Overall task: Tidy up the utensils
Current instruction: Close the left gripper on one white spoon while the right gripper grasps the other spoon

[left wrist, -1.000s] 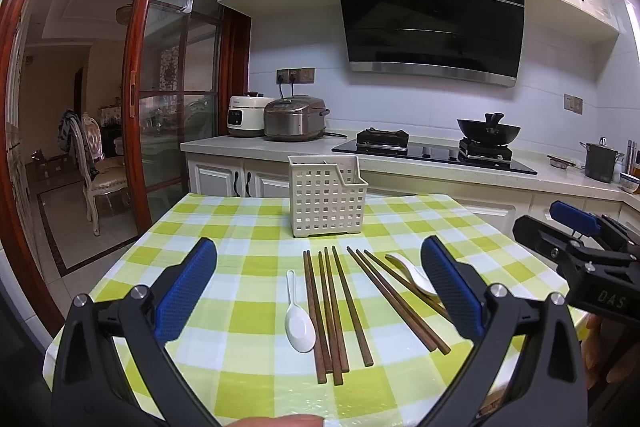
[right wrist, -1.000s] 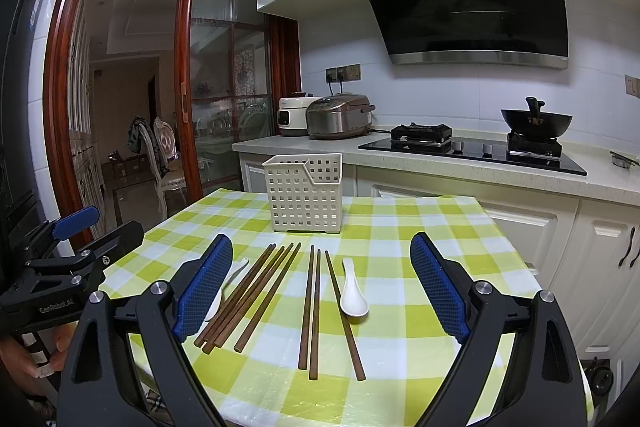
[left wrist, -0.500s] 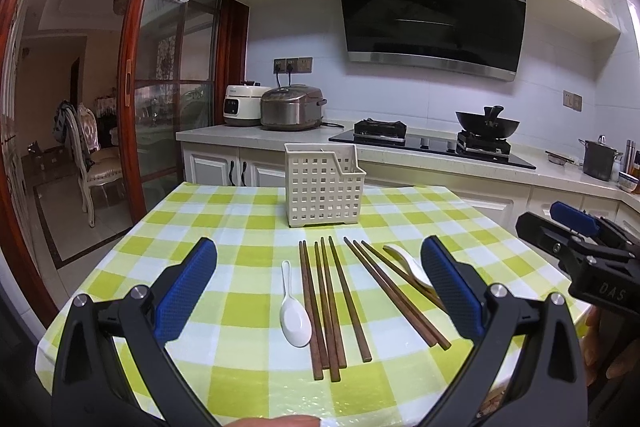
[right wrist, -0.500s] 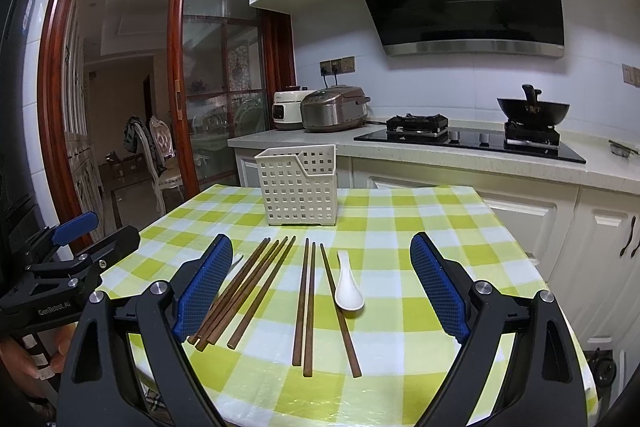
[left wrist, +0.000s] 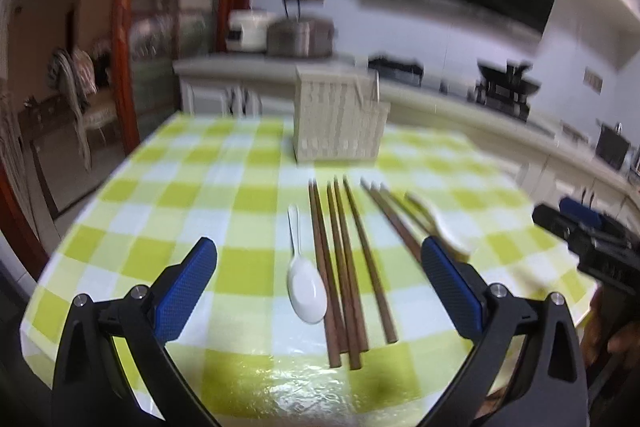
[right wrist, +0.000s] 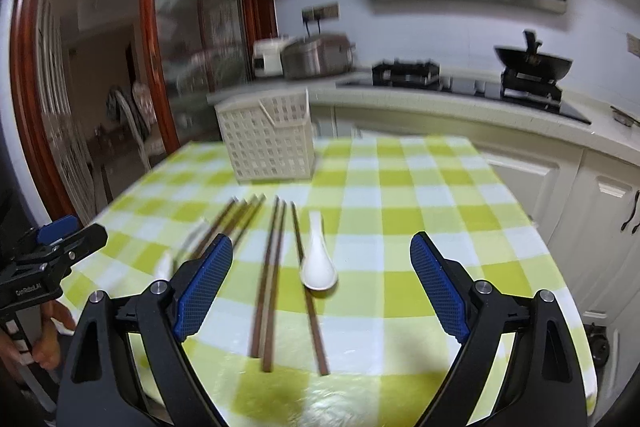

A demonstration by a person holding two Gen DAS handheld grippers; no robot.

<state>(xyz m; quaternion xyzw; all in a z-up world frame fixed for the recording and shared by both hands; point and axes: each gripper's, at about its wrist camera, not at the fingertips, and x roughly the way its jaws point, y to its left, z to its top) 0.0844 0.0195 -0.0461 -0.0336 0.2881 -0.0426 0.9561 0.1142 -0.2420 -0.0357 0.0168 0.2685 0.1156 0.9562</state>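
A white slotted utensil basket (left wrist: 338,119) (right wrist: 268,143) stands upright at the far middle of the checked table (left wrist: 180,219) (right wrist: 420,207). In front of it lie several brown chopsticks (left wrist: 340,267) (right wrist: 272,267) in two loose groups, with a white spoon (left wrist: 305,287) (right wrist: 319,267) beside one group and a second white spoon (left wrist: 440,227) (right wrist: 165,263) at the other side. My left gripper (left wrist: 317,245) is open above the near spoon and chopsticks, holding nothing. My right gripper (right wrist: 321,241) is open over its spoon, also holding nothing. Each gripper appears at the edge of the other's view, the right gripper (left wrist: 588,239) and the left gripper (right wrist: 52,243).
Behind the table runs a kitchen counter with two rice cookers (left wrist: 280,35), a gas hob and a black wok (right wrist: 532,61). A glass door with a red wooden frame (right wrist: 152,67) is at the left. White cabinets (right wrist: 600,207) stand to the right of the table.
Both cameras have moved forward and tilted down toward the utensils, so the views are blurred. Both grippers stay open and nothing on the table has moved.
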